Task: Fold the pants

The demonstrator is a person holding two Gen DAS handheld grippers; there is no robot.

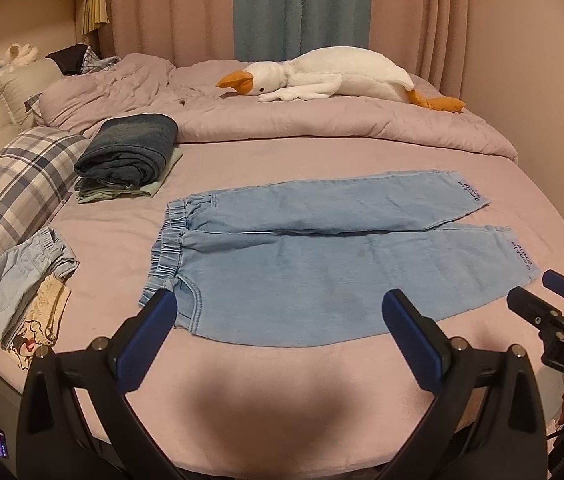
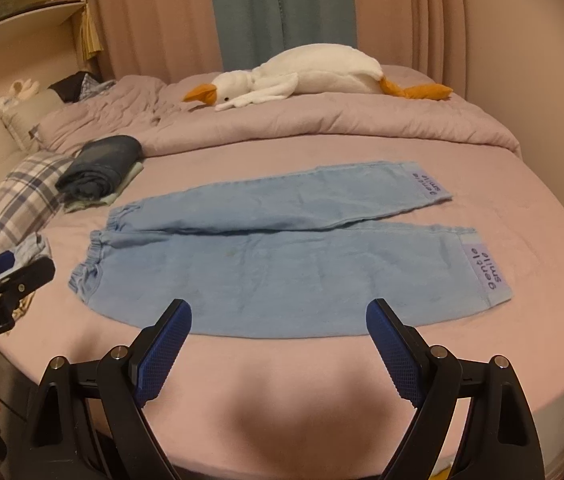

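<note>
Light blue pants (image 1: 322, 256) (image 2: 282, 264) lie flat on the pink bed, waistband to the left, both legs running right with "gentle smile" patches at the cuffs. My left gripper (image 1: 279, 300) hovers open over the near edge of the pants, close to the waistband side, with nothing between its blue pads. My right gripper (image 2: 279, 312) hangs open just in front of the near leg, also holding nothing. Each gripper shows at the edge of the other's view: the right gripper (image 1: 542, 292) at the right, the left gripper (image 2: 13, 268) at the left.
A folded dark denim stack (image 1: 129, 152) lies at the back left beside a plaid pillow (image 1: 13, 188). Crumpled clothes (image 1: 21, 300) sit at the left bed edge. A white plush goose (image 1: 342, 76) rests on the bunched quilt (image 1: 282, 120) behind. Pink sheet (image 1: 282, 380) lies bare in front.
</note>
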